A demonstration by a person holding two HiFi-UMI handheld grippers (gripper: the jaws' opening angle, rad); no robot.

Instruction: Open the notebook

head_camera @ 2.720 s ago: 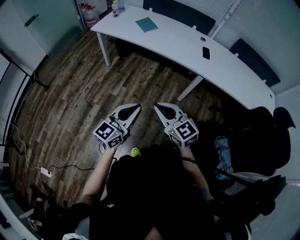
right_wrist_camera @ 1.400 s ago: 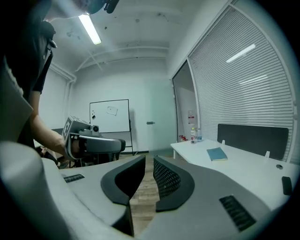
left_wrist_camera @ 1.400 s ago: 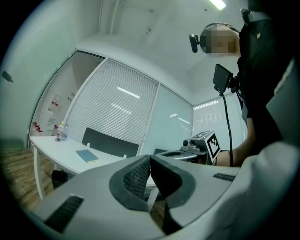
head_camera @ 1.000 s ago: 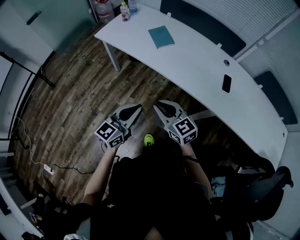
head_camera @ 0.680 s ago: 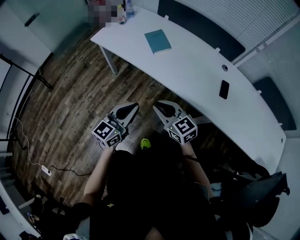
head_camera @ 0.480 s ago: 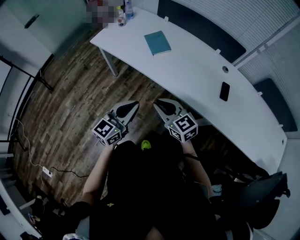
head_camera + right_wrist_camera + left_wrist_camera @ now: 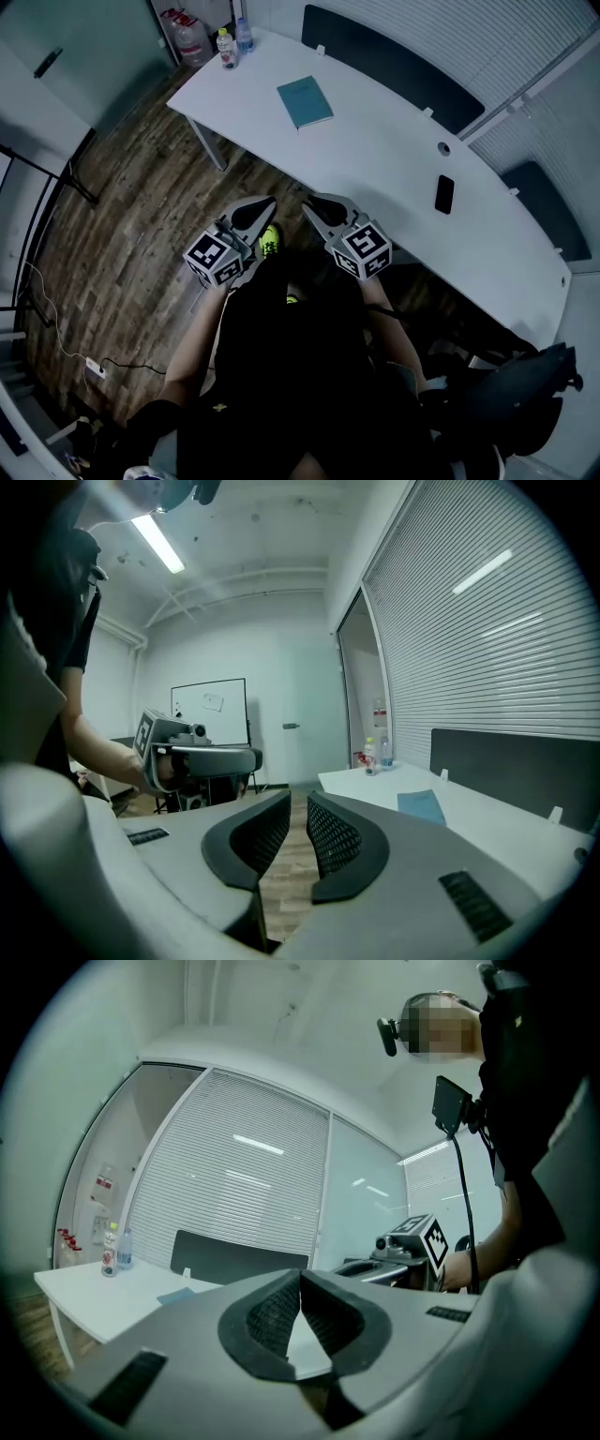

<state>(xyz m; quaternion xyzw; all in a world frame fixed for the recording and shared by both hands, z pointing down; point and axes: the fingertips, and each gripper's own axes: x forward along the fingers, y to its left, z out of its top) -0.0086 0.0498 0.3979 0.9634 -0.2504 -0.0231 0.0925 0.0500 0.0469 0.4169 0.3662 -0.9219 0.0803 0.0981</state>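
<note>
Closing in on the worktop (image 7: 375, 141) vs a sec ago; notebook (image 7: 305, 101) lies shut toward its left end, well apart from left tool (image 7: 255, 212) (jaws together, empty) and right tool (image 7: 319, 208) (slightly parted, empty). Approach only, opening not yet begun.

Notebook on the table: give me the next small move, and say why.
Probably step forward to the table. The teal notebook lies closed on it, well beyond the left hand-held gripper and the right hand-held gripper, which are both empty and over the wooden floor, short of the table's edge.
</note>
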